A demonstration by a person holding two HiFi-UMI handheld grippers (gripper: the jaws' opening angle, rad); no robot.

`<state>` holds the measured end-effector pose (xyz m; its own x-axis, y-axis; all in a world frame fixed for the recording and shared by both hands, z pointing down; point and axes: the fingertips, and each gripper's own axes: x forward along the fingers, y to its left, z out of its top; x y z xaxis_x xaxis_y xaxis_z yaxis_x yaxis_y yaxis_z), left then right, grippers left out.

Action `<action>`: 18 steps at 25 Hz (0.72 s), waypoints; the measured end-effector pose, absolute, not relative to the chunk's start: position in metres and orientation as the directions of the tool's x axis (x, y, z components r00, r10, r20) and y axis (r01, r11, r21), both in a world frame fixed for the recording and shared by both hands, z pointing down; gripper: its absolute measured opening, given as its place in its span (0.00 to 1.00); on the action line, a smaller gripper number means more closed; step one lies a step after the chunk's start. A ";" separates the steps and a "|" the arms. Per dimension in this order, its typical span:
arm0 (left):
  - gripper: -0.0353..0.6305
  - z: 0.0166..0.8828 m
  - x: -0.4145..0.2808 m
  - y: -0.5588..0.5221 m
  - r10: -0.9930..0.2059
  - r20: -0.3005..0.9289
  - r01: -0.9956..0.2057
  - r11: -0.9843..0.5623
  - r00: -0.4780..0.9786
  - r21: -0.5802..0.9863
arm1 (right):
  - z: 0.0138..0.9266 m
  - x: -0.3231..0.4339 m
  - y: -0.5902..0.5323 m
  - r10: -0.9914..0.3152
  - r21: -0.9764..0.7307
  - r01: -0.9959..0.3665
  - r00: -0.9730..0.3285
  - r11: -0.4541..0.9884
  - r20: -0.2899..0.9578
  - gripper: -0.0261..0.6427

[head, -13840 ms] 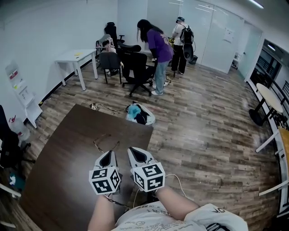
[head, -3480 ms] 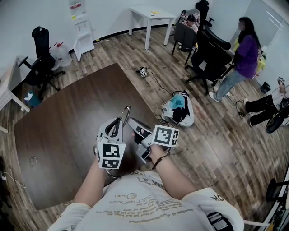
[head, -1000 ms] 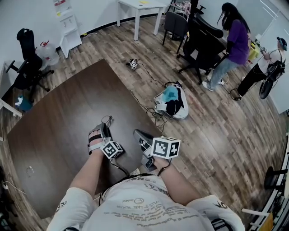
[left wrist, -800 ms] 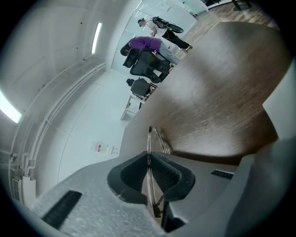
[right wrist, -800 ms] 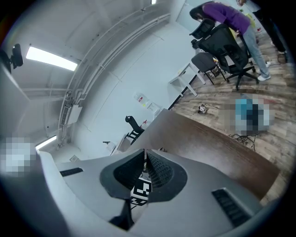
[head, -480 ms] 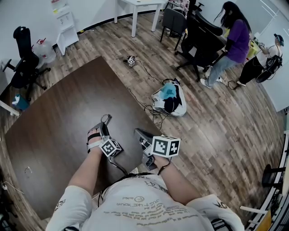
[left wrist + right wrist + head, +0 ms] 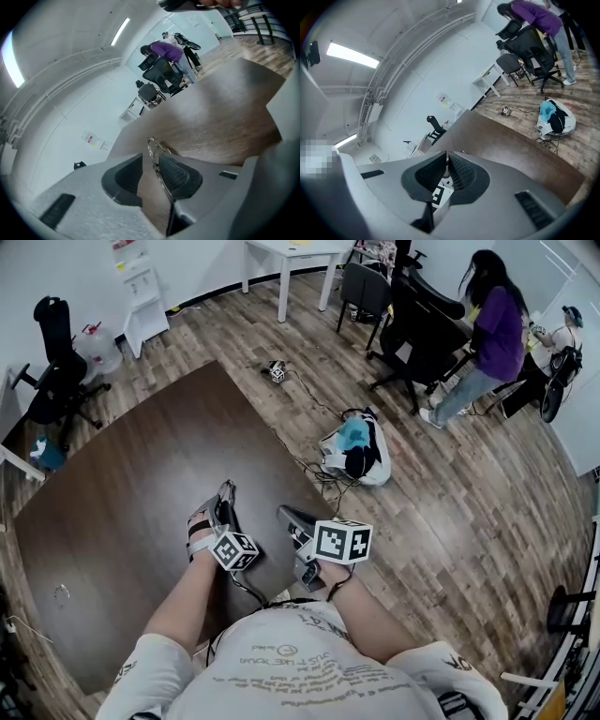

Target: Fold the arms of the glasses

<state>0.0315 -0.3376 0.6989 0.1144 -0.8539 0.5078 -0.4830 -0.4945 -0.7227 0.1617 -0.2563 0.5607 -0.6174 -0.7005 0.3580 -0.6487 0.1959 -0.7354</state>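
Note:
The thin wire-framed glasses lie folded on the dark brown table, standing on edge between the jaws of my left gripper. Those jaws are opening: a gap shows on the left side of the frame, which leans along the right pad. In the head view the left gripper points away from me near the table's near edge. My right gripper hovers just to its right, shut with nothing in it. The right gripper view shows its pads meeting above the table.
The table's right edge runs close beside the right gripper. A bag and cables lie on the wood floor beyond it. Office chairs and a person in purple are farther back. A small object sits on the table's left.
The left gripper's jaws have spread apart around the glasses and the gripper has rolled a little. The right gripper has stayed where it was.

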 end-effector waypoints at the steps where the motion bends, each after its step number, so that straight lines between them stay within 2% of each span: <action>1: 0.23 0.699 0.032 -0.334 -0.848 0.516 -0.492 -0.504 0.123 -0.710 | 0.560 0.160 -0.255 -0.697 -0.735 -0.647 -0.621 0.200 0.357 0.08; 4: 0.24 0.708 0.034 -0.323 -0.815 0.557 -0.522 -0.550 0.162 -0.652 | 0.559 0.152 -0.252 -0.689 -0.734 -0.645 -0.631 0.210 0.357 0.08; 7: 0.25 0.710 0.035 -0.315 -0.793 0.575 -0.603 -0.563 0.202 -0.565 | 0.558 0.146 -0.248 -0.681 -0.734 -0.643 -0.639 0.219 0.357 0.08; 18: 0.25 0.650 0.024 -0.307 -0.845 0.443 -0.860 -0.439 0.298 -0.259 | 0.555 0.133 -0.238 -0.681 -0.727 -0.643 -0.645 0.240 0.346 0.08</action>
<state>0.0237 -0.3073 0.6496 0.2982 -0.8453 0.4434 -0.8600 -0.4394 -0.2594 0.1329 -0.2385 0.5550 -0.6450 -0.6813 0.3461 -0.6435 0.2400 -0.7269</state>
